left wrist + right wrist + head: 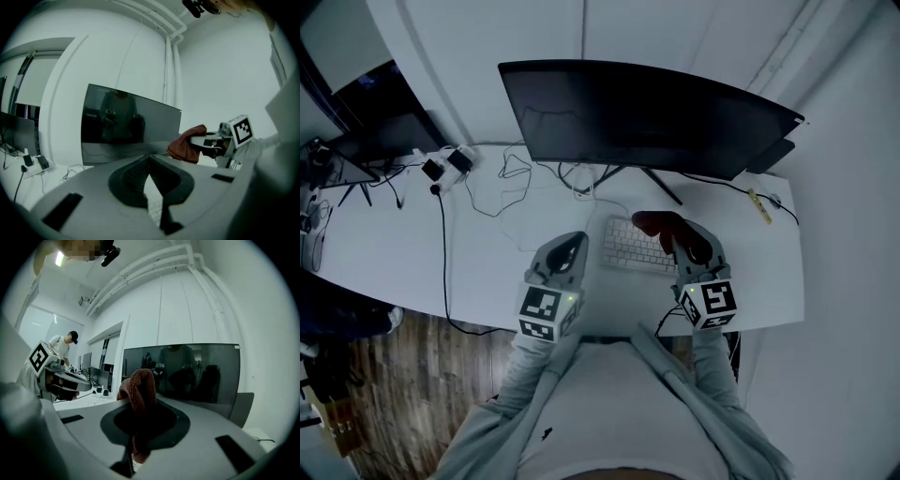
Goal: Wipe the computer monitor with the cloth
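Right-of-centre: cloth (pixel 656 223) clamped in right tongs (pixel 678 236); left tongs (pixel 570 249) closed, empty. Risk: cloth slips, bare tongs scratch monitor (pixel 637 117).

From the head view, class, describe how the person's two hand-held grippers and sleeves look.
The left hand-held gripper and right hand-held gripper have pale grey rounded shells with dark jaw linings. Each carries a white cube with black square markers. The sleeves are light grey.

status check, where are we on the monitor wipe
Right gripper shut on the cloth, held short of the monitor. Left gripper shut, empty. Keyboard under the cloth; nothing between cloth and monitor.
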### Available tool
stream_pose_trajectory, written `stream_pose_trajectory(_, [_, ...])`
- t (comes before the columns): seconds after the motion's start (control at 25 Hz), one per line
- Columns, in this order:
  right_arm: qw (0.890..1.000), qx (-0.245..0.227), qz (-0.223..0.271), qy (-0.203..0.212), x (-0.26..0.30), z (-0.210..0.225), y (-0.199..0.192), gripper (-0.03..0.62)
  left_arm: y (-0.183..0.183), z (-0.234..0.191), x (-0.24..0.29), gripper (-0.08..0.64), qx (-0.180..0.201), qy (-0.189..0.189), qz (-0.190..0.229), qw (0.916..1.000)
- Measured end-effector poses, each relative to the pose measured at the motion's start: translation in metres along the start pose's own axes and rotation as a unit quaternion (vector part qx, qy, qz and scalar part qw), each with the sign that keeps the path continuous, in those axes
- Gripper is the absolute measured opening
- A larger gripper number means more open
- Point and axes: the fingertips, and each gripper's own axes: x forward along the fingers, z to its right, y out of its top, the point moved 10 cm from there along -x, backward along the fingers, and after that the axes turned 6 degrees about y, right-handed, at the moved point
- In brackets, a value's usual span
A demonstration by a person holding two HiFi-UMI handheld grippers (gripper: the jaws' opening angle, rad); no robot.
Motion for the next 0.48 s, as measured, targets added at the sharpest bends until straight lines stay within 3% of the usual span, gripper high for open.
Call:
stream_pose_trajectory(0.32, [0.998, 0.044, 0.022, -0.036, -0.061, 0.014, -0.012, 0.038, -0.004, 0.04, 0.006, 0.02, 0.015, -0.028, 0.0, 0.9995])
stream_pose_trajectory(0.48, [0.997, 0.056, 0.02, -0.041, -0.076, 0.016, -0.02, 0.038, -0.004, 0.048, 0.002, 0.02, 0.015, -0.024, 0.004, 0.9996])
